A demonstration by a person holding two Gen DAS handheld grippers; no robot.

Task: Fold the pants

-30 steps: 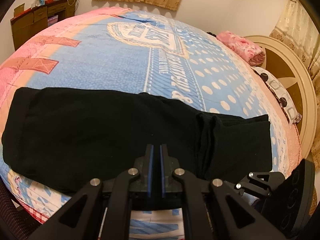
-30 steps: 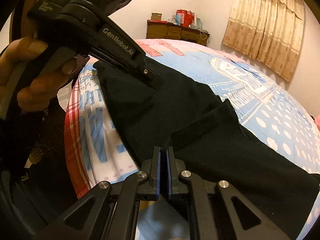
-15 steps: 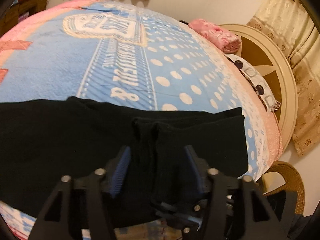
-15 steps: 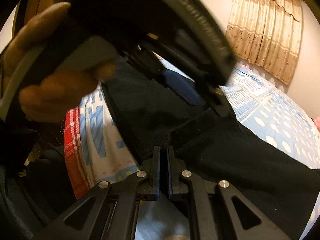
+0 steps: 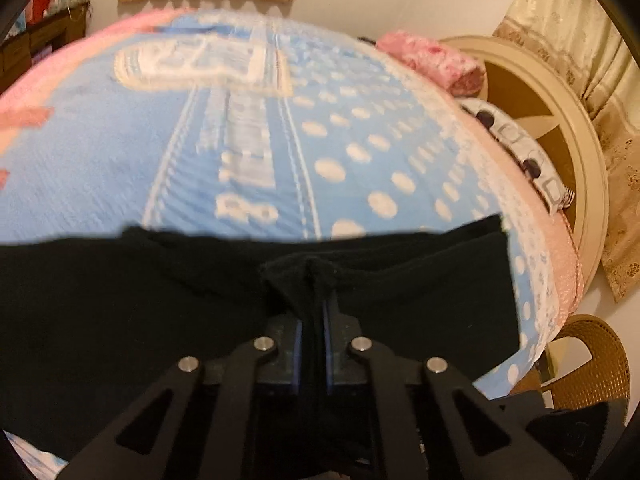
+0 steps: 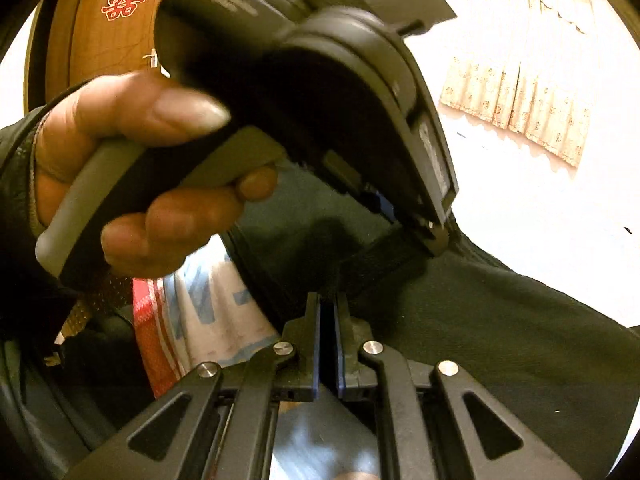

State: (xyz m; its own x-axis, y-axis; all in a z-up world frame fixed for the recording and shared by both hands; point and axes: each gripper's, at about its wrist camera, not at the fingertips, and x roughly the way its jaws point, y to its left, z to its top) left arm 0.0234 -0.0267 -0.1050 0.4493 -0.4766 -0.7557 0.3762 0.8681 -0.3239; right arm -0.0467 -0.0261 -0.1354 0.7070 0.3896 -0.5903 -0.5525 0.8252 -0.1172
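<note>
I am looking along my left gripper (image 5: 311, 312), low in the centre of the left wrist frame, and its fingers are clenching a raised pinch of the black pants (image 5: 120, 320). The pants are lying in a dark band across the lower half of that frame, on the near edge of the blue dotted bedspread (image 5: 248, 152), with their squared end reaching toward the right. A pink floral bundle (image 5: 432, 62) is sitting at the upper right by the cream headboard (image 5: 576, 128), and a wicker chair (image 5: 588, 364) is showing at the lower right.

In the right wrist frame I am seeing my right gripper (image 6: 328, 320) at lower centre, its blue-lined fingers pressed nearly together at the near edge of the pants (image 6: 500, 340); I cannot tell whether any cloth is sitting between them. The pants are spreading from the centre toward the lower right. The left hand (image 6: 132, 184) is filling the upper left, wrapping the handle of the left gripper (image 6: 434, 236), whose tip is meeting a folded band of the pants just above centre.
</note>
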